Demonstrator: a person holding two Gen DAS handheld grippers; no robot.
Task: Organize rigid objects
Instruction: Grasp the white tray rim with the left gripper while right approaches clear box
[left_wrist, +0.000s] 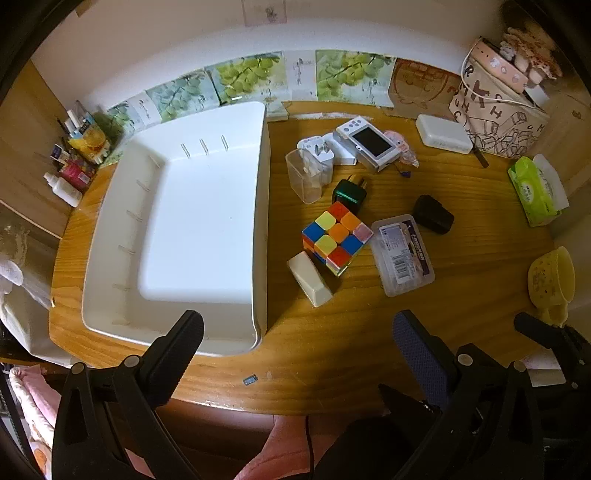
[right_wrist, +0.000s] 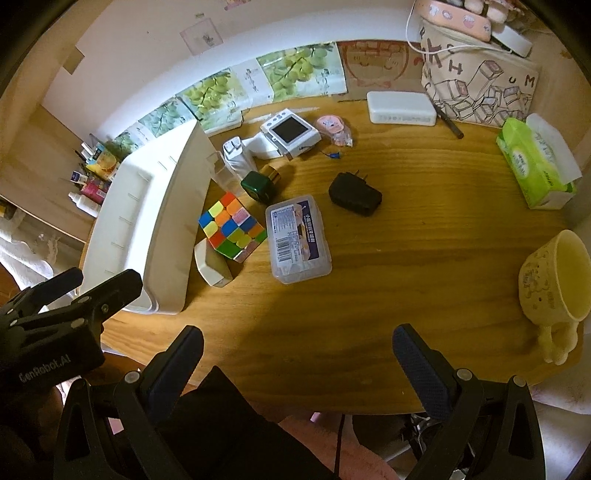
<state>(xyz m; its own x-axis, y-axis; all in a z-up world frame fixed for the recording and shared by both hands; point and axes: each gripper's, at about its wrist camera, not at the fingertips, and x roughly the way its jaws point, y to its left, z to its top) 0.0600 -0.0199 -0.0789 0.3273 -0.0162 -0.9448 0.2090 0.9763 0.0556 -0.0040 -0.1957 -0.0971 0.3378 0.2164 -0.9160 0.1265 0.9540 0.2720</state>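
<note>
An empty white bin (left_wrist: 192, 221) (right_wrist: 162, 229) stands on the left of the wooden table (left_wrist: 461, 280). To its right lie a colourful puzzle cube (left_wrist: 337, 236) (right_wrist: 232, 230), a white block (left_wrist: 310, 278) (right_wrist: 213, 267), a clear labelled case (left_wrist: 402, 254) (right_wrist: 298, 240), a black charger (left_wrist: 433, 214) (right_wrist: 354, 194), a green box (left_wrist: 349, 195) (right_wrist: 259, 186), a clear cup (left_wrist: 304, 177) and a white camera (left_wrist: 371, 144) (right_wrist: 290, 134). My left gripper (left_wrist: 297, 332) hangs open over the table's near edge. My right gripper (right_wrist: 297, 345) is open too, holding nothing.
A tissue pack (left_wrist: 537, 190) (right_wrist: 535, 166), a yellow mug (left_wrist: 552, 284) (right_wrist: 554, 280), a white case (left_wrist: 443, 133) (right_wrist: 400, 107) and a printed bag (right_wrist: 480, 81) line the right and back. Small bottles (left_wrist: 70, 166) crowd the far left. The other tool (right_wrist: 55, 317) shows at left.
</note>
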